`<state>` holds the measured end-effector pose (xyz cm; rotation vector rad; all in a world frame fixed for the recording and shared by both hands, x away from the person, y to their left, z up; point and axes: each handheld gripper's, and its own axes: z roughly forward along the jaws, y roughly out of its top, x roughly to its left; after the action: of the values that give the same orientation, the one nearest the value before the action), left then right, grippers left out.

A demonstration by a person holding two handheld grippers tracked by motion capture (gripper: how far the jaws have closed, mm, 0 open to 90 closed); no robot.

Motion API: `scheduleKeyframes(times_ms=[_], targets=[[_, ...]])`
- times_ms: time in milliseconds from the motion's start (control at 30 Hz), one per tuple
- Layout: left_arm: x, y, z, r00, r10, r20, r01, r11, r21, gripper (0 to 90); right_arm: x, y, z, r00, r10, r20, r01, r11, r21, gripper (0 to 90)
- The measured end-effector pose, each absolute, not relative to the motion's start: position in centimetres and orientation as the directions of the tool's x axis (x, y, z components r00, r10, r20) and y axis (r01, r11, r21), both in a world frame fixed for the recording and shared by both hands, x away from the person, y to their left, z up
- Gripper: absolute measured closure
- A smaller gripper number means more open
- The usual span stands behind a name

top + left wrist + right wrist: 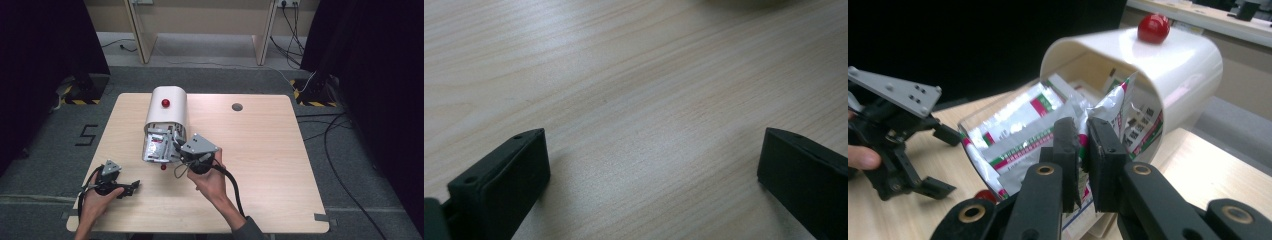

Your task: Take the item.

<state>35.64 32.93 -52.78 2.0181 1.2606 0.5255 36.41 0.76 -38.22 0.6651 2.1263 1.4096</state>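
Sachet, foil with green and red print: lies in the mouth of the white box, among a stack of similar packets spilling out of the open end. Box is on its side near the middle of the desk, rounded shell up, red knob on top, long axis running away from the person, mouth facing the near edge. A second small red knob sits on the desk just outside the mouth.

Right tongs: at the mouth, pointed into the box along its long axis, jaws clenched on the sachet's upper edge. In the right gripper view a sliver of foil shows between the two pads. Sachet is straight ahead of these tongs; judged, a pull back along the box axis toward the person would draw it clear, though neighbouring packets lie against it and may drag out with it.

Left tongs: low on the desk at the near left, well apart from the box, jaws released and wide with bare wood between them. Right hand is plainly the nearer one.
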Motion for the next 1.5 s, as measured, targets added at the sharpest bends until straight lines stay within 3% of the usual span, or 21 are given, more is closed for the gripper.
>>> scheduleKeyframes(times_ms=[733, 1500], targets=[[35.6, 32.9, -52.8, 0.447, 0.895, -0.020, 0.615, -0.290, 0.733, 0.0, 35.5, -4.6, -35.4, -0.745, 0.659, -0.106, 0.074, 0.239, 0.968, 84.7], [35.6, 32.9, -52.8, 0.448, 0.894, -0.019, 0.615, -0.293, 0.732, 0.0, 36.2, -11.2, -39.7, -0.668, 0.742, -0.054, 0.150, 0.206, 0.967, 84.8]])
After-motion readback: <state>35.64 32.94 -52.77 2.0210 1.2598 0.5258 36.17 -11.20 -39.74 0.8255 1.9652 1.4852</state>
